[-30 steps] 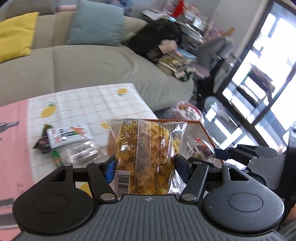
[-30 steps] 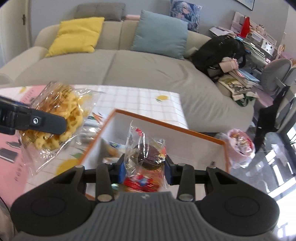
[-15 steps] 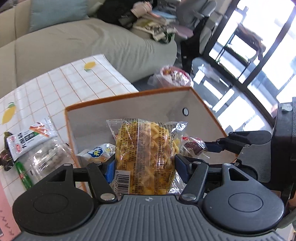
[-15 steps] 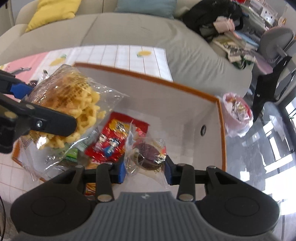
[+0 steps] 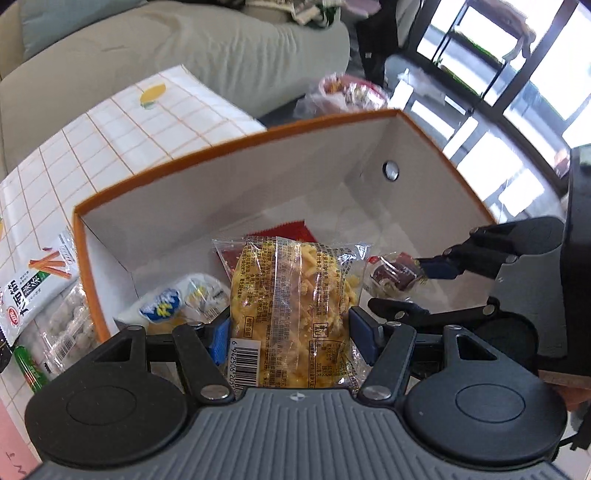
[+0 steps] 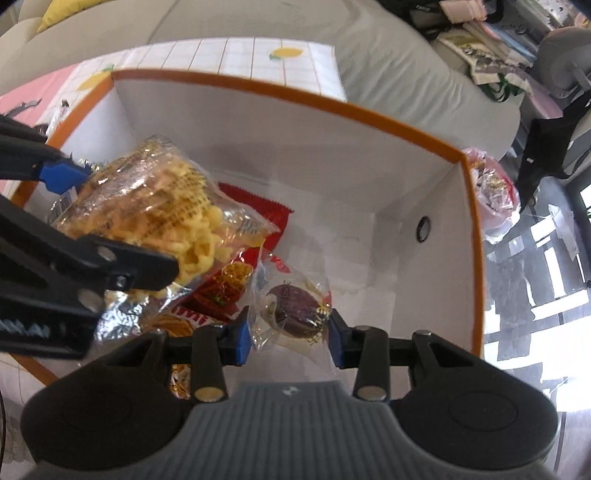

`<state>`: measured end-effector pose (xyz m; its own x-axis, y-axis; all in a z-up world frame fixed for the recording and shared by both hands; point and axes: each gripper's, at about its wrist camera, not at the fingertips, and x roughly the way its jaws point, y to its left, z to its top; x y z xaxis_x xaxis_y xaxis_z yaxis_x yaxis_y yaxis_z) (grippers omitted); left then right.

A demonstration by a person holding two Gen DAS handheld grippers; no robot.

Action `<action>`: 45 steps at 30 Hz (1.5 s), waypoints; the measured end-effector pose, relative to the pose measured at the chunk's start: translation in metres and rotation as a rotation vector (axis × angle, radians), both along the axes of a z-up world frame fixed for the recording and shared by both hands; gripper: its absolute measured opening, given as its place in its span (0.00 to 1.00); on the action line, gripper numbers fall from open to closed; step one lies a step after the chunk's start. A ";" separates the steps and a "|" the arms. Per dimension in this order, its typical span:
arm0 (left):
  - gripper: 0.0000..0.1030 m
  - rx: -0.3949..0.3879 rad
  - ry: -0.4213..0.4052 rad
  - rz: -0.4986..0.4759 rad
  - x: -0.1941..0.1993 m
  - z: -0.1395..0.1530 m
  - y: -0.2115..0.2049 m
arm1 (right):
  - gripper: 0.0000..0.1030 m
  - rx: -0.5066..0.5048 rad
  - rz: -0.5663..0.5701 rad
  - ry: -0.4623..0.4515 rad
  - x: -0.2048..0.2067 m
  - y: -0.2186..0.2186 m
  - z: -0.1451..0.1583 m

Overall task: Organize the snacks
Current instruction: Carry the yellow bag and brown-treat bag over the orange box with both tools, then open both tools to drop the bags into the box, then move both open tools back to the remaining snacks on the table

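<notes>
Two packets pinched | noodle bag (image 5: 290, 314) between left fingers (image 5: 360, 338) | cake (image 6: 293, 310), seemingly, between right fingers (image 6: 240, 338)

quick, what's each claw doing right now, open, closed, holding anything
Left claw: closed on the yellow noodle snack bag, over the box.
Right claw: closed on the wrapped chocolate cake, over the same box.

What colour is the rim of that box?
Orange, around white walls; the box rim shows best in the right wrist view.

Beige sofa (image 5: 184, 48) ahead, teal cushion (image 5: 55, 26) far left; lemon-print checked tablecloth (image 5: 147, 122) before it; bright dark-framed windows (image 5: 517, 74) right; cluttered books (image 6: 491, 40) beyond.
</notes>
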<state>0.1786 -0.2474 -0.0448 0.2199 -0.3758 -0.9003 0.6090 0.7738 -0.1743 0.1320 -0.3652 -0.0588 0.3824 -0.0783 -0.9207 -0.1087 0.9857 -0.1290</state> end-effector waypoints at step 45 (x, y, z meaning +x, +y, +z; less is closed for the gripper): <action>0.85 -0.063 -0.297 0.196 -0.061 0.104 0.102 | 0.77 -0.057 -0.113 -0.324 -0.063 0.060 0.071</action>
